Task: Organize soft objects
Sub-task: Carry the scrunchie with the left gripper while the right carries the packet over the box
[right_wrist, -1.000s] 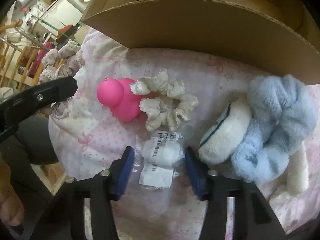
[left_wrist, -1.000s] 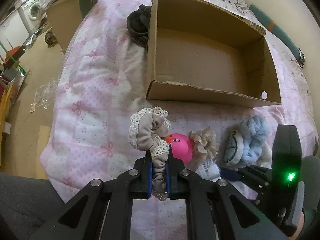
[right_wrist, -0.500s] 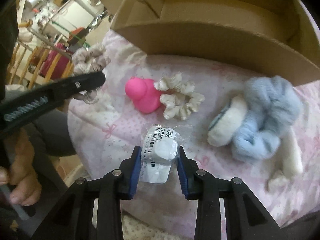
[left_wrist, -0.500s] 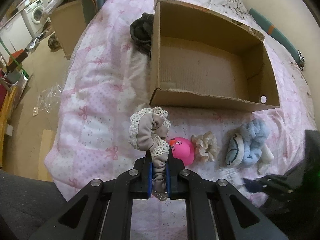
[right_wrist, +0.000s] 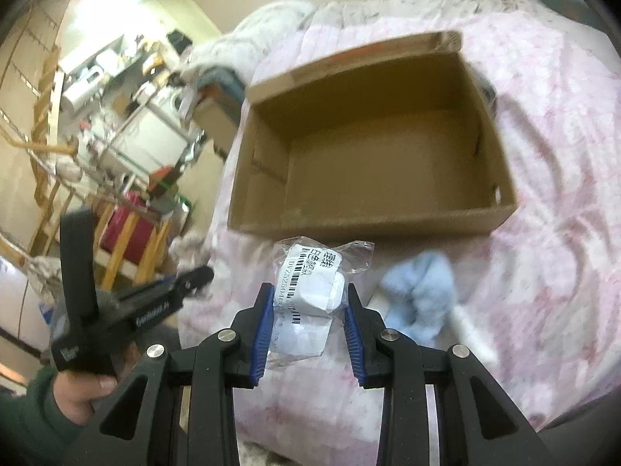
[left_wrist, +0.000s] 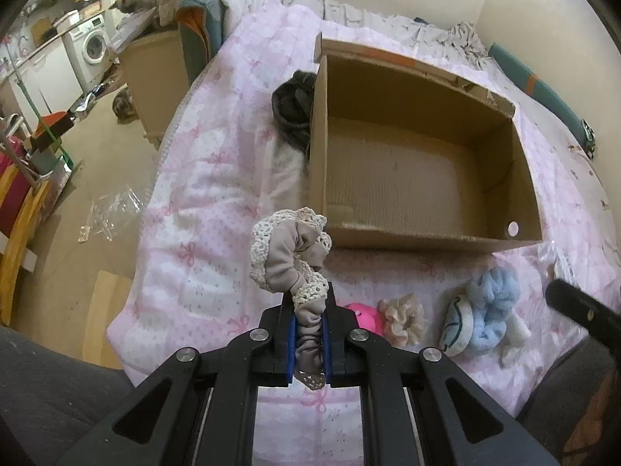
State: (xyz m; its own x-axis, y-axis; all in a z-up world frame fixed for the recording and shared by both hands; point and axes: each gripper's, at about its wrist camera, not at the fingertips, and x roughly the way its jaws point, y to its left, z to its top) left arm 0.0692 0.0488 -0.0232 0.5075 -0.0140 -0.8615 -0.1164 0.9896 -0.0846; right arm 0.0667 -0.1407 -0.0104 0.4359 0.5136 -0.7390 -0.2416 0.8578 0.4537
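Note:
My left gripper (left_wrist: 309, 326) is shut on a beige scrunchie with cream lace trim (left_wrist: 289, 256), held above the pink quilt, near the front left corner of the open cardboard box (left_wrist: 421, 229). My right gripper (right_wrist: 308, 310) is shut on a white item in a clear plastic bag with a barcode label (right_wrist: 312, 283), lifted in front of the box (right_wrist: 372, 221). On the quilt lie a pink rubber duck (left_wrist: 365, 316), a cream scrunchie (left_wrist: 401, 318), a blue fluffy scrunchie (left_wrist: 491, 306) and a white plush piece (left_wrist: 458, 328).
A dark bundle of cloth (left_wrist: 293, 106) lies against the box's left side. The bed edge drops to the floor at the left, with a washing machine (left_wrist: 93, 44) and clutter beyond. A wall runs behind the bed. A wooden frame (right_wrist: 128, 240) stands by the bed.
My right gripper closed on the bagged white item and lifted it off the quilt, rising towards the box. My left gripper also rose with the beige scrunchie.

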